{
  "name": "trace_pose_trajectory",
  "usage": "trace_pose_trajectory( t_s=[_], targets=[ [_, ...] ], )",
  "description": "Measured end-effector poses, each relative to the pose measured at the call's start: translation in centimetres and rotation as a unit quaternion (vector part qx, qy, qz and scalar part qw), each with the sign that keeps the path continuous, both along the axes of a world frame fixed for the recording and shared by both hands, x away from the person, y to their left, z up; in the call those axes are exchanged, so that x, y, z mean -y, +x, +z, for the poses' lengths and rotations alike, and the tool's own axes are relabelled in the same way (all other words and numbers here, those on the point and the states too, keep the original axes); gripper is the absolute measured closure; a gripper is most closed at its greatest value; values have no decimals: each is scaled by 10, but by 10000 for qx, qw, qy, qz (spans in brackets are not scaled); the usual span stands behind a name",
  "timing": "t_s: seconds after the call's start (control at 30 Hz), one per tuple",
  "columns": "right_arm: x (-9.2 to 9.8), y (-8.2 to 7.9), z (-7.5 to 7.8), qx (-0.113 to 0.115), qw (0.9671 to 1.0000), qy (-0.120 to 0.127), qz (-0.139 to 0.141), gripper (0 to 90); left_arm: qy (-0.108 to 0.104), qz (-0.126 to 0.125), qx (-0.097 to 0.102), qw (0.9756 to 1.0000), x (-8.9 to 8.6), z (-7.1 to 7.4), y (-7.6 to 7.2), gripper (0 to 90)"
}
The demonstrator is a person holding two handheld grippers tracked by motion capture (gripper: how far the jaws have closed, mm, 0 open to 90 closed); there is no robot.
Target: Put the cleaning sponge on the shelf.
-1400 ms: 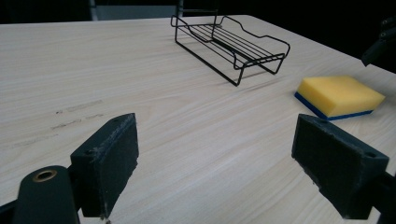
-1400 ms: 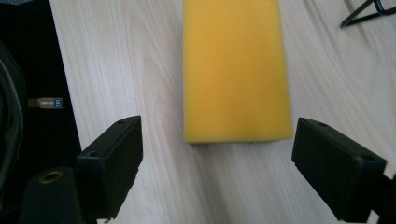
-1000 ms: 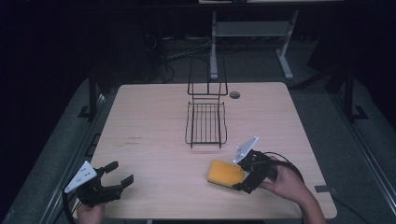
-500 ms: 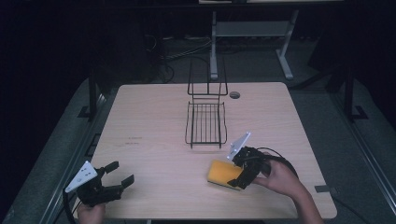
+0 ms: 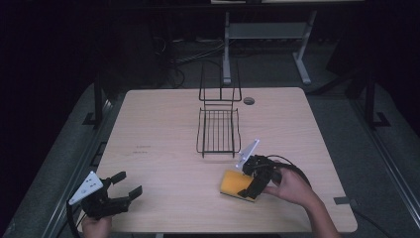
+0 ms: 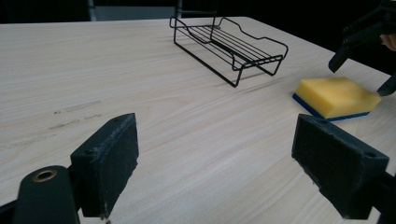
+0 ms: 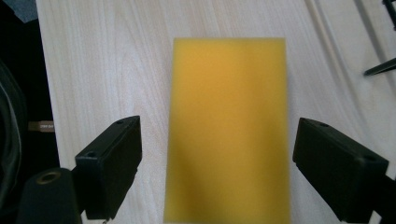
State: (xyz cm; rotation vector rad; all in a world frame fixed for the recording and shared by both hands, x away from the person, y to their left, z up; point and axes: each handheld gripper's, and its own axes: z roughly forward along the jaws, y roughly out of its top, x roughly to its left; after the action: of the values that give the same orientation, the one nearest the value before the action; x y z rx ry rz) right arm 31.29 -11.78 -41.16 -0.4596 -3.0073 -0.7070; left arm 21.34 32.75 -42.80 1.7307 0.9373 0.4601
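Observation:
A yellow sponge [image 5: 236, 184] with a blue underside lies flat on the wooden table [image 5: 163, 129], in front of a black wire rack [image 5: 218, 130]. My right gripper [image 5: 254, 179] hovers over the sponge's right end, open, its jaws standing wide to either side of the sponge [image 7: 228, 126] without touching it. My left gripper [image 5: 125, 191] rests open near the table's front left corner with nothing between its jaws. From the left gripper view the sponge [image 6: 335, 96] lies to the right, with the rack [image 6: 229, 44] farther back.
The rack's upright back frame [image 5: 220, 84] rises at the far middle of the table. A round cable hole [image 5: 249, 100] sits to its right. Beyond the table stand metal frame legs [image 5: 302, 64] and cables on a dark floor.
My right gripper has moved a little up and left, closer over the sponge. The sponge and my left gripper have stayed where they were.

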Motion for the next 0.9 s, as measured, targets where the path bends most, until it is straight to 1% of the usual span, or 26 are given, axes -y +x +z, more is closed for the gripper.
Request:
trace_pose_trajectory(
  t_s=[0.13, 0.17, 0.23, 0.6, 0.7, 0.87, 0.9],
  targets=[
    [1, 3, -3, 9, 10000, -21, -46, 153, -21, 2, -5, 10000, 0, 0, 0, 140],
    [1, 4, -4, -19, 9999, -16, -105, 153, -23, 0, -4, 10000, 1, 0, 0, 140],
    [0, 7, -8, -72, 9999, -28, -85, 153, -25, 1, -14, 10000, 1, 0, 0, 140],
    [-5, 7, -16, -154, 9998, -73, -67, 153, -42, -17, -15, 10000, 1, 0, 0, 140],
    [-6, 8, -19, -153, 9998, -78, -83, 152, 1, -32, -8, 10000, 2, 0, 0, 140],
    [-6, 8, -22, -146, 9998, -58, -75, 153, -37, -16, -23, 10000, 1, 0, 0, 140],
    [-6, 8, -24, -148, 9998, -76, -90, 153, -32, -22, -20, 10000, 1, 0, 0, 140]
  ],
)
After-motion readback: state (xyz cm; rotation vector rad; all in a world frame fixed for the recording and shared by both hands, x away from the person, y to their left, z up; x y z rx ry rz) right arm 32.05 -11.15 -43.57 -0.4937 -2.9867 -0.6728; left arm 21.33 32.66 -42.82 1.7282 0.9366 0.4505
